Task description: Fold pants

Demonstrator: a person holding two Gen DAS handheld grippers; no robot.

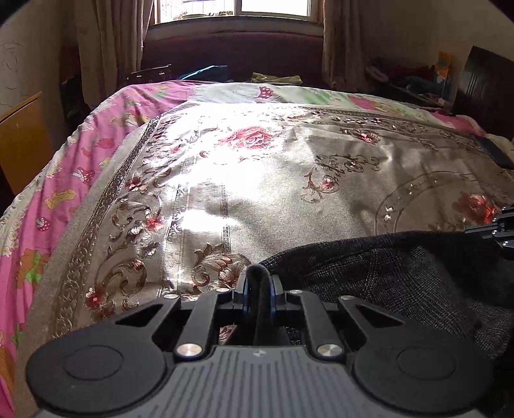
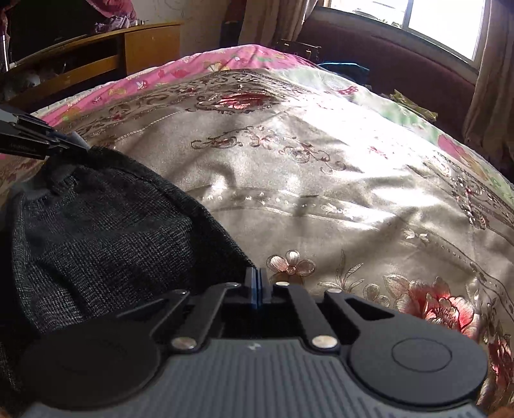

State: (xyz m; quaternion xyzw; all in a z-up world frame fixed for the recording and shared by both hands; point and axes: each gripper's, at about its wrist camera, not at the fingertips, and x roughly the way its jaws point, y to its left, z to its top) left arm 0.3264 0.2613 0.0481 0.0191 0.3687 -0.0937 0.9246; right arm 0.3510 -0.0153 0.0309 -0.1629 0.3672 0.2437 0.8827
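Dark grey knit pants (image 1: 401, 276) lie bunched at the near edge of the bed. My left gripper (image 1: 258, 279) is shut on a thick rolled edge of the pants, which bulges up between the pads. From the right wrist view, the left gripper (image 2: 69, 146) pinches the pants' (image 2: 106, 231) far corner. The cloth's upper edge runs taut from there down into my right gripper (image 2: 258, 283), whose blue pads stand together on the edge of the pants. That right gripper (image 1: 496, 230) shows at the right border of the left wrist view.
The bed carries a shiny beige floral cover (image 1: 273, 180) over a pink patterned sheet (image 1: 64, 180). A wooden cabinet (image 1: 22, 141) stands to the left, with a window (image 1: 234, 8) and curtains beyond. A dark flat object (image 1: 496, 151) lies at the cover's right edge.
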